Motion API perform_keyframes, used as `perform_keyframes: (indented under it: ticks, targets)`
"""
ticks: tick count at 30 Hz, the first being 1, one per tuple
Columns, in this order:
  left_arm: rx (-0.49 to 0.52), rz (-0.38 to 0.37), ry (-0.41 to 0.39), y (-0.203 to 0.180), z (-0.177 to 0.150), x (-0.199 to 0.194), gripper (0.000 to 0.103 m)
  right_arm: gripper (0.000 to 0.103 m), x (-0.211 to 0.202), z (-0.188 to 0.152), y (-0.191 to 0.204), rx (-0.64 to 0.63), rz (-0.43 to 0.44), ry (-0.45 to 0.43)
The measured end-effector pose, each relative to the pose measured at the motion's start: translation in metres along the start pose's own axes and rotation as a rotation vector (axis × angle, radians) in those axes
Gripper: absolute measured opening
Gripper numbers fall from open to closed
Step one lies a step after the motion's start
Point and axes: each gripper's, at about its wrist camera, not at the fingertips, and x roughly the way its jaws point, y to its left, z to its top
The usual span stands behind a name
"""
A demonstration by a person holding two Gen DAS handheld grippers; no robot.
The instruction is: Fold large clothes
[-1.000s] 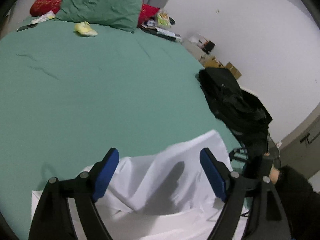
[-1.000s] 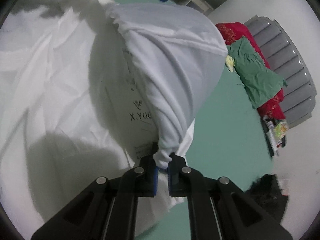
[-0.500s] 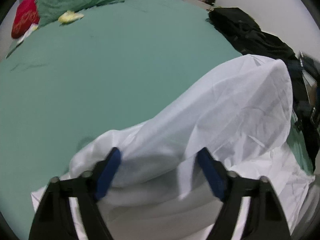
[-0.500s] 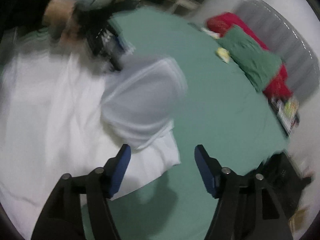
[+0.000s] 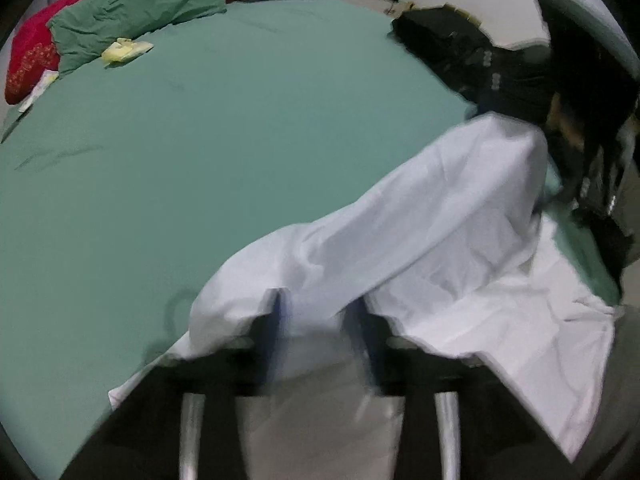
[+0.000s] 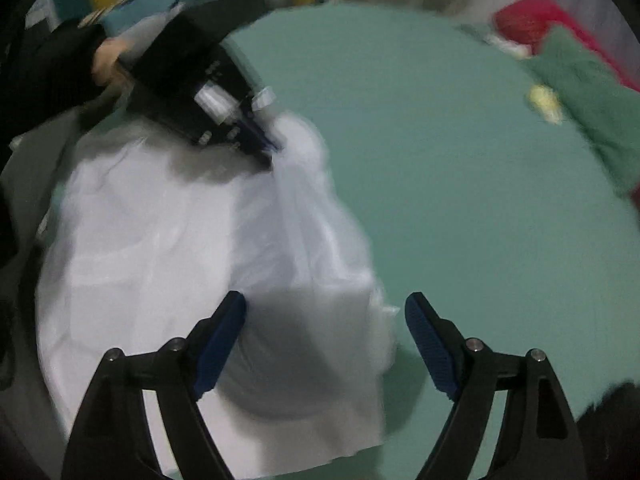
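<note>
A large white garment (image 5: 432,240) lies on a green bed sheet (image 5: 200,140). In the left wrist view a fold of it drapes over my left gripper (image 5: 320,320), whose blue fingertips are partly covered and blurred; the jaws stand narrowed with cloth between them. In the right wrist view my right gripper (image 6: 326,336) is open and empty above the white garment (image 6: 200,260). The left gripper (image 6: 256,136) shows there at the garment's far edge, seemingly pinching the cloth.
A green pillow (image 5: 136,12) and a red pillow (image 5: 30,60) lie at the head of the bed with a yellow item (image 5: 124,50). A pile of black clothes (image 5: 480,60) sits at the bed's right edge.
My left gripper has narrowed on the garment's fold, which now covers its fingertips. My right gripper let go of the cloth about a second ago and has stayed open, swinging over the garment.
</note>
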Motion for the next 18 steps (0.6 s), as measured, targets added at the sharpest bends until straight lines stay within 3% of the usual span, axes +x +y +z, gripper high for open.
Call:
perform_keyframes:
  ticks: [1, 3, 6, 9, 10, 11, 14, 16, 18]
  targets:
    - [-0.001, -0.018, -0.011, 0.0, 0.001, -0.005, 0.059, 0.053, 0.008, 0.0, 0.007, -0.014, 0.026, 0.057]
    - [0.011, -0.032, -0.025, -0.003, 0.003, -0.011, 0.061, 0.029, 0.023, -0.004, 0.022, -0.039, 0.072, 0.166]
    - [0.033, -0.041, -0.05, -0.014, 0.006, -0.016, 0.068, 0.009, 0.027, -0.007, 0.039, -0.09, 0.003, 0.18]
    - [0.081, -0.045, -0.083, -0.028, 0.01, -0.026, 0.073, 0.005, 0.013, 0.0, 0.058, -0.154, -0.179, 0.094]
    - [0.095, -0.041, -0.108, -0.033, 0.01, -0.033, 0.077, 0.005, 0.009, 0.005, 0.066, -0.187, -0.292, 0.056]
    - [0.106, -0.044, -0.122, -0.036, 0.011, -0.038, 0.079, 0.005, 0.007, 0.009, 0.071, -0.201, -0.353, 0.023]
    - [0.15, -0.03, -0.153, -0.045, 0.015, -0.056, 0.081, 0.004, 0.018, 0.02, 0.095, -0.284, -0.549, -0.04]
    - [0.137, -0.021, -0.175, -0.043, 0.017, -0.067, 0.081, 0.004, 0.031, 0.024, 0.103, -0.271, -0.661, -0.075]
    - [0.091, -0.06, -0.145, -0.034, 0.014, -0.065, 0.081, 0.005, 0.043, 0.027, 0.108, -0.17, -0.732, -0.125]
